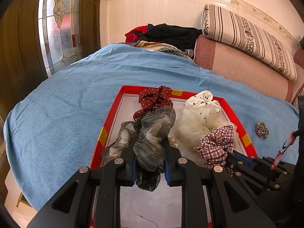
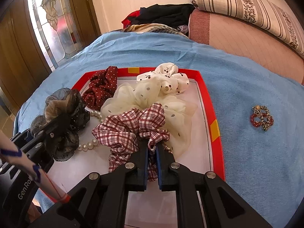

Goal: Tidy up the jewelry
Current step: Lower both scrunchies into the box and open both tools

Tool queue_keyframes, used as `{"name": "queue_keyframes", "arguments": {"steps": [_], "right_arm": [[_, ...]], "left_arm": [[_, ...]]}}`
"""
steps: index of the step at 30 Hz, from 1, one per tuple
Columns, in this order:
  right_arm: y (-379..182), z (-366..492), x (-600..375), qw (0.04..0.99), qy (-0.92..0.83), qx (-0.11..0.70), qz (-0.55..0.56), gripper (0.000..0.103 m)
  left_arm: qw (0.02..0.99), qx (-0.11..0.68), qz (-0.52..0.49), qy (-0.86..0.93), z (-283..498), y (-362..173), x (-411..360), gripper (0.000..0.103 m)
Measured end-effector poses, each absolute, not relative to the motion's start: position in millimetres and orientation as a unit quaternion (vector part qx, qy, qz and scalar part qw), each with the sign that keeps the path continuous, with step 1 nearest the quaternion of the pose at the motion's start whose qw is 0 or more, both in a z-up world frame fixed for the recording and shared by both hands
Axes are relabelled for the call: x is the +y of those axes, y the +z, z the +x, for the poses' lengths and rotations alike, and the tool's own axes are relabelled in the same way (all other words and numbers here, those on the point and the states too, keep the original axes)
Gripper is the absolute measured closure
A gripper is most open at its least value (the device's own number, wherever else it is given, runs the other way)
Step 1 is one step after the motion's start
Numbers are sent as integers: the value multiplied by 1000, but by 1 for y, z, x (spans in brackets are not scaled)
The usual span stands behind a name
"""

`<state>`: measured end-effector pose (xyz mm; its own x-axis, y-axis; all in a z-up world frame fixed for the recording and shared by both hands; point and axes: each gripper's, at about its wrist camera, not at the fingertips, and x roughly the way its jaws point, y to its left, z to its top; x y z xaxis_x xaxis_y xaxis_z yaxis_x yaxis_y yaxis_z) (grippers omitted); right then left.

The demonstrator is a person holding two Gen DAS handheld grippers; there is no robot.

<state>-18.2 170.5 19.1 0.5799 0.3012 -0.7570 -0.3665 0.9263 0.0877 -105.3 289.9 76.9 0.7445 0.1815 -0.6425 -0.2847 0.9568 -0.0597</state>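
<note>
Right wrist: gripper (image 2: 152, 148) clamps plaid scrunchie (image 2: 131, 127).

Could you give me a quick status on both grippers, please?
Left gripper shut on grey scrunchie. Right gripper shut on plaid scrunchie. Both over red tray. Nothing blocking.

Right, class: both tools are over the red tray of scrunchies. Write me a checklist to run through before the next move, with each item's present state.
1. Left tool grips the grey scrunchie: ok, pads pinch its fabric.
2. Right tool grips the plaid scrunchie: ok, jaws shut on it.
3. Both scrunchies are over the tray: ok.
4. Pearls clear of the grey scrunchie: cannot tell, they lie right beside it.
5. Plaid scrunchie free of the cream scrunchie: not ok, they overlap.
6. All pieces in the tray: not ok, the beaded bands lie on the blue cloth.
</note>
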Motion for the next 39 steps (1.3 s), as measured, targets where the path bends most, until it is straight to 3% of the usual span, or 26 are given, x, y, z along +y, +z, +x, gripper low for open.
{"name": "queue_keyframes", "arguments": {"steps": [39], "right_arm": [[29, -39, 166, 888, 195, 414, -47, 70]], "left_arm": [[933, 325, -92, 127, -108, 82, 291, 64]]}}
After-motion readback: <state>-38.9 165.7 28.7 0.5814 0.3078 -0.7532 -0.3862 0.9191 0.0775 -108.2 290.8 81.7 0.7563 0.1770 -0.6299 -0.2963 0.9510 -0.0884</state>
